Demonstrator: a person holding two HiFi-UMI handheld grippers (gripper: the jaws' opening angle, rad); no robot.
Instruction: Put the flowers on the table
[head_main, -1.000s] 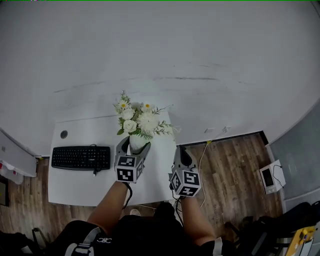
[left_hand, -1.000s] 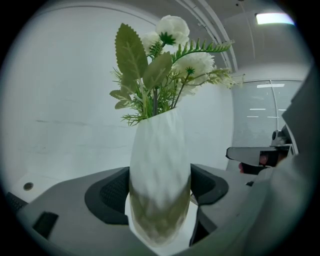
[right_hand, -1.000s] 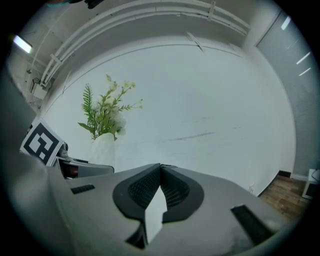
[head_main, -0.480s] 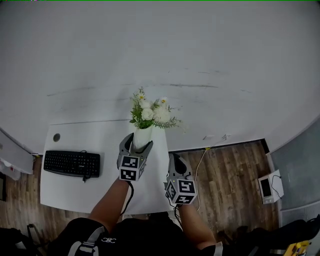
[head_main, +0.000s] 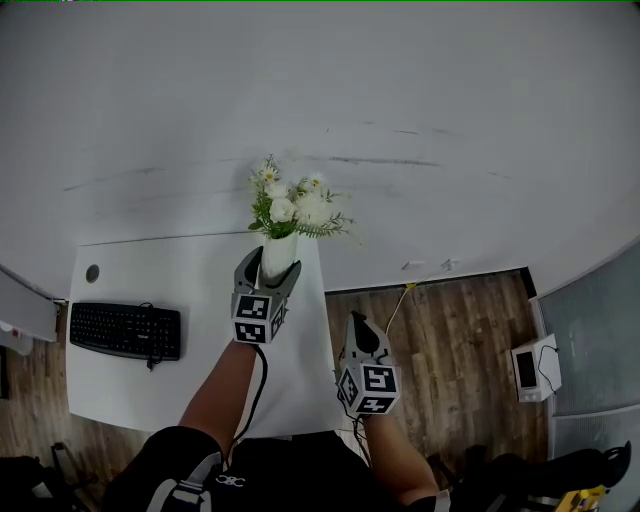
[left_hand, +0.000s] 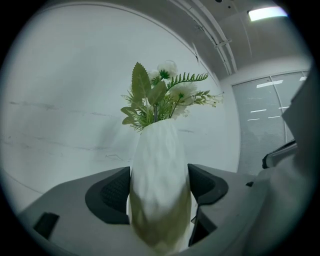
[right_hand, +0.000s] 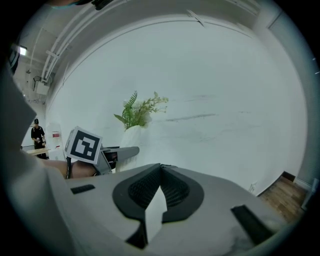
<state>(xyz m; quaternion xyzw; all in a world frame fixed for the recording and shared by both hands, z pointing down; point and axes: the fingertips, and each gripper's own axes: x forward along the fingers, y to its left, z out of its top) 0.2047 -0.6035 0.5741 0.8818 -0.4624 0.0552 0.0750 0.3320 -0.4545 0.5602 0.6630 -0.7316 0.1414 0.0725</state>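
Observation:
White flowers with green leaves (head_main: 288, 203) stand in a white ribbed vase (head_main: 278, 254), held upright over the far right corner of the white table (head_main: 150, 275). My left gripper (head_main: 267, 272) is shut on the vase's body. In the left gripper view both dark pads (left_hand: 112, 192) press the vase (left_hand: 160, 200) from either side, with the flowers (left_hand: 162, 97) rising above. Whether the vase's base touches the table is hidden. My right gripper (head_main: 362, 335) hangs past the table's right edge, shut and empty, its tips meeting (right_hand: 160, 170). It faces the vase (right_hand: 131, 135).
A black keyboard (head_main: 125, 330) lies on the table's left part, with a round cable hole (head_main: 92, 272) behind it. A white wall stands just behind the table. To the right is wooden floor with a cable (head_main: 398, 305) and a small white device (head_main: 528, 368). A person (right_hand: 37, 131) stands far off.
My left gripper has carried the vase farther back toward the wall and the table's far right corner. My right gripper has dropped back off the table's right edge, still shut.

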